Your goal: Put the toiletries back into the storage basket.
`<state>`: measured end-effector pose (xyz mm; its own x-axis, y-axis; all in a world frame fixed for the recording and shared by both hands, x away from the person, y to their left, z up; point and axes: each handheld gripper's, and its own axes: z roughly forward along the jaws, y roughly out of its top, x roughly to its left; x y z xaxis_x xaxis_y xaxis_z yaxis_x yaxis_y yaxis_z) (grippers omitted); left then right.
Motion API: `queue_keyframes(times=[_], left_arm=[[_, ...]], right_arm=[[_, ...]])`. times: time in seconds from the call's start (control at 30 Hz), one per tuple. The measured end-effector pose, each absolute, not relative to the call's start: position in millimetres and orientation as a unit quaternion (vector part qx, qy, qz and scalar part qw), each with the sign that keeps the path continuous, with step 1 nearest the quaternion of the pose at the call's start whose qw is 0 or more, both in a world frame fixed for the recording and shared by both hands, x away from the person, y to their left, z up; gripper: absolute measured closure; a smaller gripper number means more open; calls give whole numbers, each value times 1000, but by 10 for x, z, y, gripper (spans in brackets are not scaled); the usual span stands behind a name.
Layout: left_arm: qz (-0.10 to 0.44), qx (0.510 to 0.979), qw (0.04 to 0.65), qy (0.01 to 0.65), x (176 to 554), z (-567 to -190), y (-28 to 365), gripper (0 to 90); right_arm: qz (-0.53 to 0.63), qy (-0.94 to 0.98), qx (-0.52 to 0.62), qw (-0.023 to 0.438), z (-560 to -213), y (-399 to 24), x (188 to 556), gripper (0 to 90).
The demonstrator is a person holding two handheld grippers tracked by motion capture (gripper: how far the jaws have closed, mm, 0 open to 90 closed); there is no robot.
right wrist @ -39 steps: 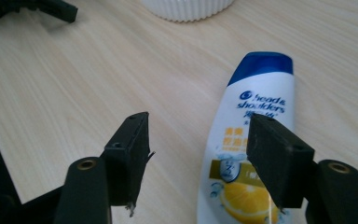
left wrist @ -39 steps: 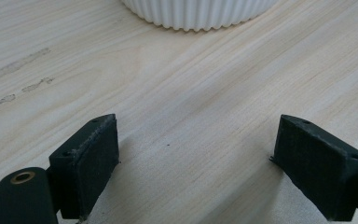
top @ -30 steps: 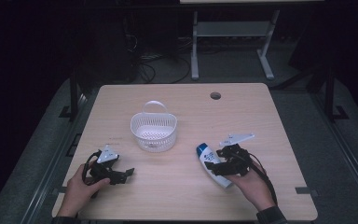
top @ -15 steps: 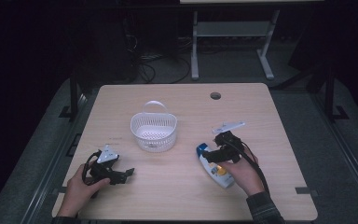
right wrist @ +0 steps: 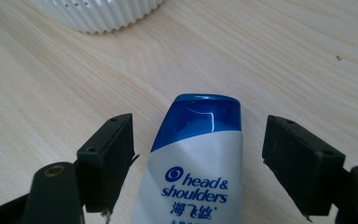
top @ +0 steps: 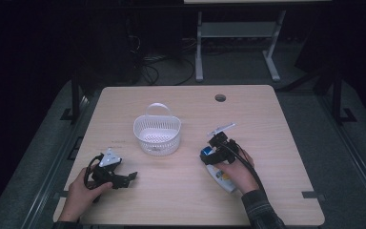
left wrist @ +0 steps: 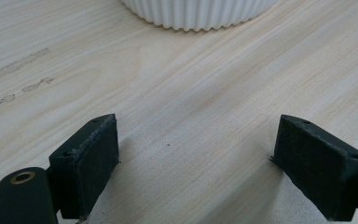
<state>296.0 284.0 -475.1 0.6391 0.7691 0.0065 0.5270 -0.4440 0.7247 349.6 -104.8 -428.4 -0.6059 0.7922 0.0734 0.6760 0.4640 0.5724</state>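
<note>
A white shampoo bottle [top: 220, 176] with a blue cap lies flat on the wooden table [top: 262, 124], right of centre. My right gripper [top: 208, 153] is open, its jaws astride the bottle's cap end [right wrist: 205, 116] with a gap on each side. A white ribbed basket [top: 157, 134] with a handle stands mid-table, its wall [right wrist: 102, 14] just beyond the bottle. My left gripper [top: 132, 177] rests open near the front left, over bare wood [left wrist: 191, 121], facing the basket [left wrist: 196, 11].
A round cable hole [top: 220, 98] sits near the table's far edge. Beyond the table stand a metal frame [top: 238, 43] and cables on a dark floor. Rails run along both sides of the table.
My right gripper has moved forward and left along the bottle to its cap end. The left gripper has stayed put.
</note>
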Motion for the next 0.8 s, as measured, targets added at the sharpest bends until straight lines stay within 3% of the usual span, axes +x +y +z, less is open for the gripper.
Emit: queue_keyframes(times=[0.8], left_arm=[[171, 832, 356, 389, 2961, -4752, 2840, 131]], right_arm=[[211, 868, 440, 94, -4500, -913, 3548, 244]])
